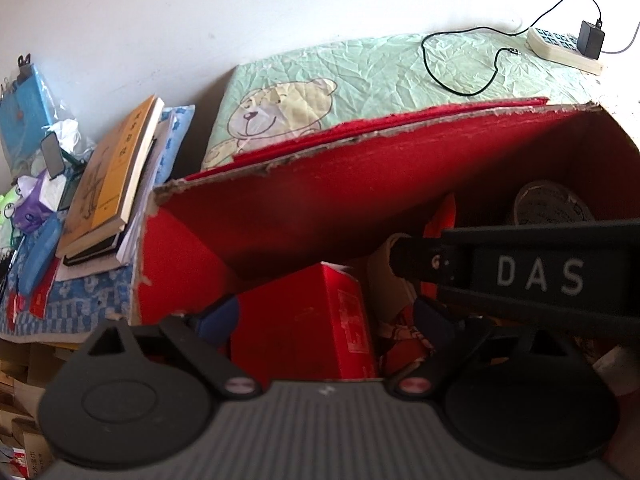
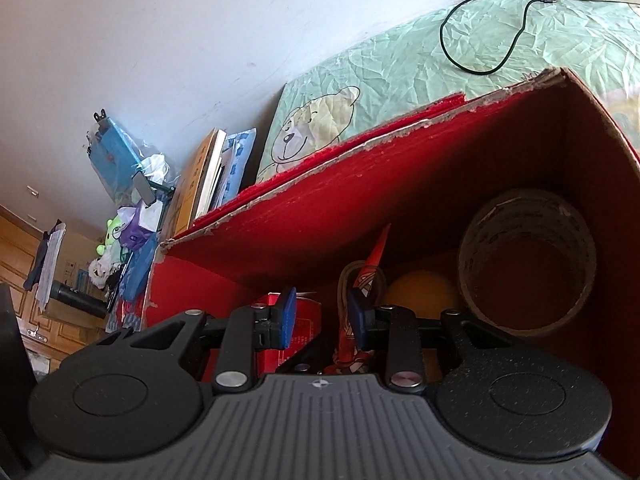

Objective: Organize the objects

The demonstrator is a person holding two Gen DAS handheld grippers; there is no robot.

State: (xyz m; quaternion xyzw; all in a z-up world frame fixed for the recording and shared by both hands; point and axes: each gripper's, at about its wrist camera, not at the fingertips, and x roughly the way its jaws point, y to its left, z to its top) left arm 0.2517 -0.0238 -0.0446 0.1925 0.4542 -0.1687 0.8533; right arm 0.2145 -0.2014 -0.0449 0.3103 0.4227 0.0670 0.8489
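Inside the red cardboard box (image 2: 400, 184), which stands on the table with the green bear cloth (image 1: 360, 72), both grippers are reaching down together. The left gripper (image 1: 328, 320) has its jaws spread wide on either side of a small red carton (image 1: 304, 328), and the blue pads do not seem to press on it. The right gripper (image 2: 322, 316) holds its jaws about half apart. Between them I see a red patterned packet (image 2: 354, 344), but I cannot tell if the pads really pinch it or only stand beside it.

More things lie in the box already: a roll of tape (image 2: 528, 260) leaning in the far corner, a yellow ball (image 2: 420, 292) just beside it, and some coiled cord (image 2: 352, 280). The stack of books (image 1: 108, 184) and the other small clutter wait outside, to the left of the box (nobody has touched them, I think).

In my judgement the step in hand is placing things into the box. The carton looks set down. Next, the left gripper must rise straight up, without catching the torn rim or the right gripper's arm crossing near it.
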